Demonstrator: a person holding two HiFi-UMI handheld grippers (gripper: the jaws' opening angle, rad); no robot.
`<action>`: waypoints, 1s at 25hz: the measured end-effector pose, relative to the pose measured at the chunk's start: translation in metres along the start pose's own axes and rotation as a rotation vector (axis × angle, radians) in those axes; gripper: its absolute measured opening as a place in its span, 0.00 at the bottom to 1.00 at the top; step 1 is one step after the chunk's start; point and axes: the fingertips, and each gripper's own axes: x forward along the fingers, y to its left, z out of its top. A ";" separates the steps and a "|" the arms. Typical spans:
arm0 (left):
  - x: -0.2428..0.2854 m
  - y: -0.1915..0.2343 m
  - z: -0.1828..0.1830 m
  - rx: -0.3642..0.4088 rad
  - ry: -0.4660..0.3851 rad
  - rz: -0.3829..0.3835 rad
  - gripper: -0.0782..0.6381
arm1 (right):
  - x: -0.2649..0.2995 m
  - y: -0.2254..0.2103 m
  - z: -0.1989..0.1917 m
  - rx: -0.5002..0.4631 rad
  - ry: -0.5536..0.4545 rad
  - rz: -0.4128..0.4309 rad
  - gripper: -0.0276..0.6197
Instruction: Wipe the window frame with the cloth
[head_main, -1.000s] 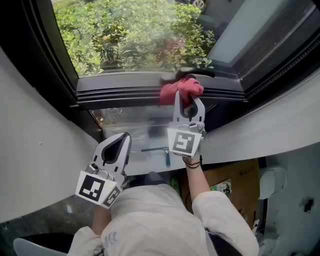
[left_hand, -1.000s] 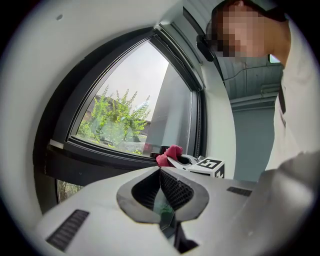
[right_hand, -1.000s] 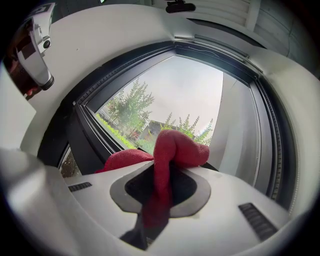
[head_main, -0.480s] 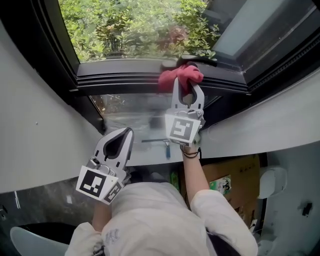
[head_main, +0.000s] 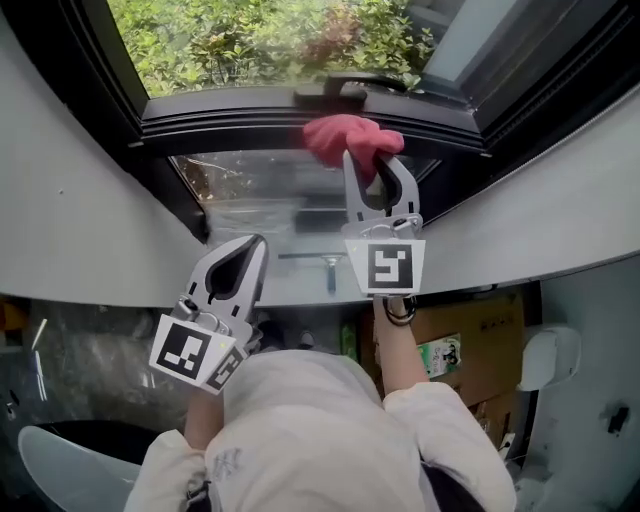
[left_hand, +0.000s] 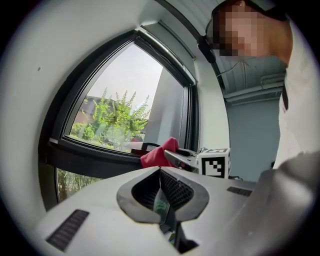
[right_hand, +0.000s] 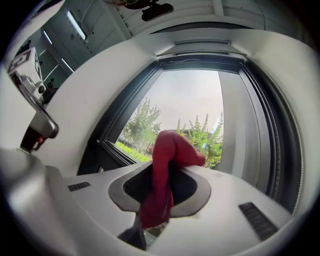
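Observation:
A red cloth (head_main: 350, 140) is bunched against the lower bar of the dark window frame (head_main: 230, 118), just below the black window handle (head_main: 345, 88). My right gripper (head_main: 366, 160) is shut on the cloth and points up at the frame. In the right gripper view the cloth (right_hand: 167, 150) sticks out of the closed jaws, with the frame (right_hand: 107, 150) beyond it. My left gripper (head_main: 245, 255) hangs lower left, shut and empty, away from the frame. The left gripper view shows the cloth (left_hand: 159, 154) and the right gripper (left_hand: 186, 159) ahead.
White wall panels (head_main: 70, 200) flank the window on both sides. An open sash (head_main: 545, 70) angles off at the right. A small blue-handled tool (head_main: 330, 270) lies on the sill below the glass. A cardboard box (head_main: 470, 340) sits at lower right.
The right gripper has kept the cloth by the handle and slid it slightly down toward the frame bar's lower edge. The head view has shifted. The left gripper holds its place.

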 end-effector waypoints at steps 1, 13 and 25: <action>-0.002 -0.008 0.000 0.003 0.002 0.003 0.12 | -0.013 0.001 0.000 0.020 0.014 0.027 0.18; -0.044 -0.059 -0.024 0.056 0.014 0.149 0.12 | -0.164 -0.009 -0.017 0.052 0.109 0.091 0.18; -0.064 -0.088 -0.051 0.065 0.051 0.183 0.12 | -0.226 0.034 -0.064 0.157 0.231 0.187 0.18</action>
